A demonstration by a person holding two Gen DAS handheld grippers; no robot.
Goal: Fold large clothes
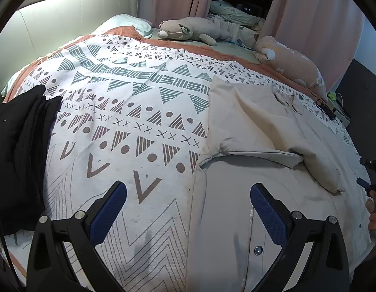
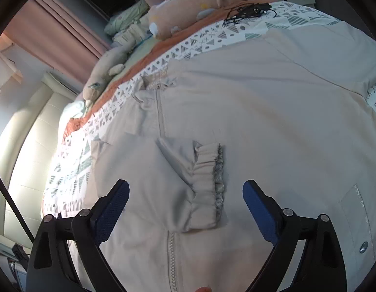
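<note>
1. the beige jacket (image 2: pixel 248 112) lies spread flat, front up, on the patterned bedspread (image 1: pixel 129 126), its zip (image 2: pixel 172 255) closed along the middle.
2. one sleeve (image 2: pixel 188 185) is folded in across the jacket's chest; its gathered elastic cuff (image 2: pixel 207 180) rests just beside the zip.
3. a flapped pocket with a metal snap (image 2: pixel 363 247) sits on the jacket's front, away from the cuff.
4. the right gripper (image 2: pixel 185 194) hangs over the jacket with jaws wide apart, the cuff lying between them, untouched.
5. the left gripper (image 1: pixel 188 197) is spread apart above the jacket's edge, gripping nothing.
6. beyond the jacket lie two plush toys (image 1: pixel 188 30); a folded black garment (image 1: pixel 20 150) lies well apart from it.
</note>
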